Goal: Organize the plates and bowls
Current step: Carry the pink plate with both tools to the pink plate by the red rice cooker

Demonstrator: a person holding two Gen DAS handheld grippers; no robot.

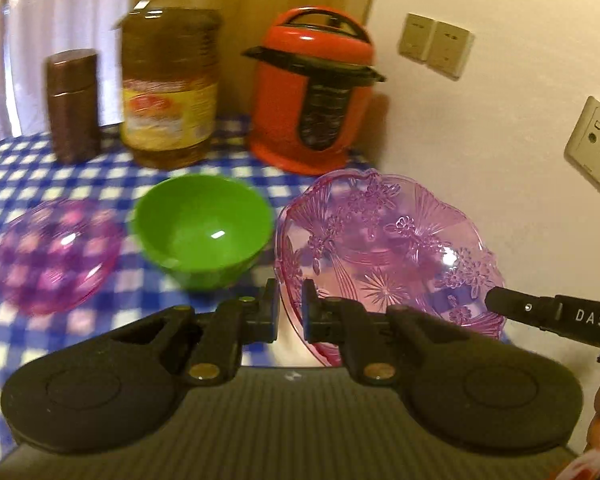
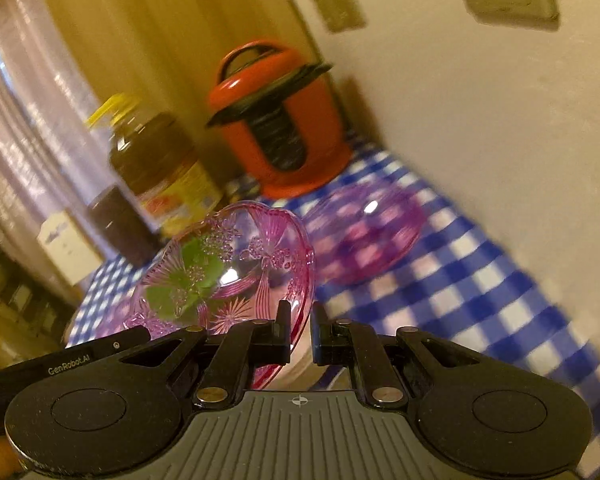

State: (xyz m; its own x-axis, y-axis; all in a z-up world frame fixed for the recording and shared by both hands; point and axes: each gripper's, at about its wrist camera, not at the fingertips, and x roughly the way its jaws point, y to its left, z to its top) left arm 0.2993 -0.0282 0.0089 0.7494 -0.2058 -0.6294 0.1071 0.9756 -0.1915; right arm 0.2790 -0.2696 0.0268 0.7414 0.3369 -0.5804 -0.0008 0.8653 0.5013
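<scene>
The left gripper (image 1: 291,308) has its jaws pinched on the near rim of a pink see-through plastic bowl with a moulded flower pattern (image 1: 384,256), which is tilted and held clear of the bench covered in a blue and white checked cloth (image 1: 16,168). The right gripper (image 2: 300,330) grips the same bowl (image 2: 236,268) at its rim from the other side, jaws closed to a narrow gap on the plastic; its black finger shows at the right edge of the left wrist view.

On the cloth, just left of the raised bowl, stands a green round plastic bowl (image 1: 204,228), upright. Further left lies a smooth purple see-through bowl (image 1: 56,256), apparently mouth up, though blur makes that hard to judge. Behind them, along the back of the bench, stand a brown cylindrical canister (image 1: 74,106), a large bottle of cooking oil with a yellow label (image 1: 170,88) and a red electric pressure cooker (image 1: 316,92) near the cream wall.
</scene>
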